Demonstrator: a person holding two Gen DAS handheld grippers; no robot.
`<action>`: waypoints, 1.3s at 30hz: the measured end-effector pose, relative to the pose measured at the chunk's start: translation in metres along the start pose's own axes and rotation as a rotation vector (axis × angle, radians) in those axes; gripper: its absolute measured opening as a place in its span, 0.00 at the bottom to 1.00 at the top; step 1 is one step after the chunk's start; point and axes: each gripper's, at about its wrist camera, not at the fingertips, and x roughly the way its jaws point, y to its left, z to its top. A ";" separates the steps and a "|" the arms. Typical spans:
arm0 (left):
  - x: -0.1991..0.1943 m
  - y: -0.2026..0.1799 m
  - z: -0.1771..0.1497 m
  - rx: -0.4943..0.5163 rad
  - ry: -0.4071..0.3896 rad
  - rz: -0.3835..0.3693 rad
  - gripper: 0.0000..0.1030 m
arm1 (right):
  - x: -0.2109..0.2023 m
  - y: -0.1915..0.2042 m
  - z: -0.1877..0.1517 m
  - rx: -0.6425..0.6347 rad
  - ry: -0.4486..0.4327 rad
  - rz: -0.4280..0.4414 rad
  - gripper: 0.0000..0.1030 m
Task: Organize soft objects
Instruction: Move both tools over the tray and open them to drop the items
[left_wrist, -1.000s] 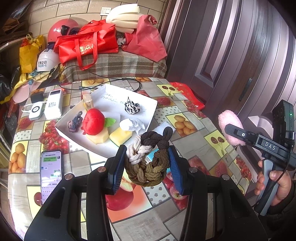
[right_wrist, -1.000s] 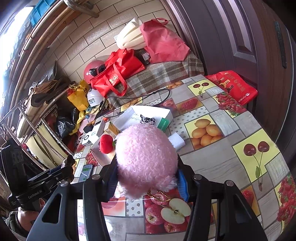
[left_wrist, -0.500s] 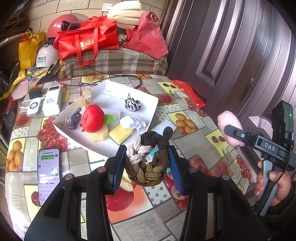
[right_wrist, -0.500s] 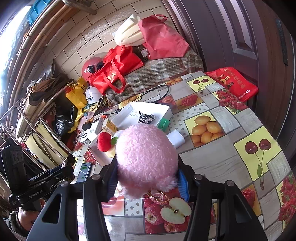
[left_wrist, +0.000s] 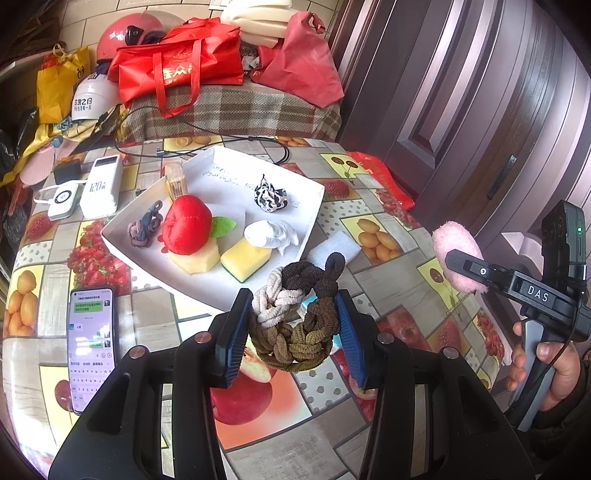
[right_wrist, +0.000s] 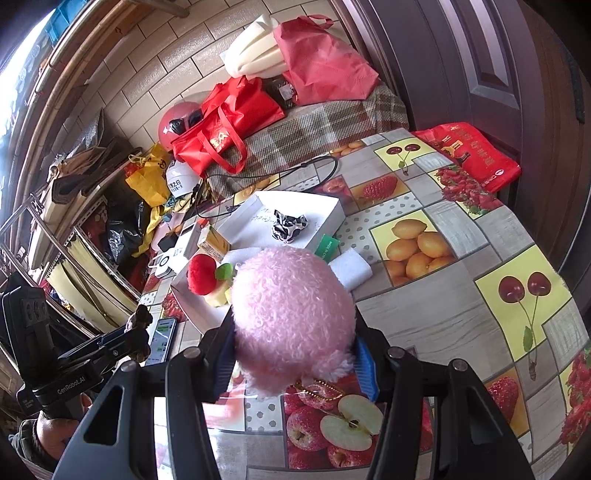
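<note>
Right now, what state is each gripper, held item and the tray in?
left gripper: shut on braided hair ties, held above table
right gripper: shut on pink pom-pom, off the table
white tray: on table, holding soft items
phone: screen lit

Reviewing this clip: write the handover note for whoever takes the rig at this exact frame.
Left gripper: shut on the braided hair-tie bundle, held above the table near the white tray.
Right gripper: shut on the pink plush pompom, also in the air.
In the tray: red plush apple, yellow sponge, white scrunchie, black-and-white scrunchie, grey hair tie.
Left: place both held items, probably in the tray.
</note>
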 end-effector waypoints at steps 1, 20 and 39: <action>0.002 0.001 0.000 -0.003 0.003 0.000 0.43 | 0.002 0.000 0.001 0.000 0.004 0.000 0.53; 0.061 0.045 0.078 -0.036 -0.039 0.003 0.43 | 0.074 0.015 0.049 -0.044 0.088 0.049 0.53; 0.149 0.103 0.121 -0.136 -0.007 0.146 0.81 | 0.219 0.038 0.070 -0.060 0.191 0.031 0.60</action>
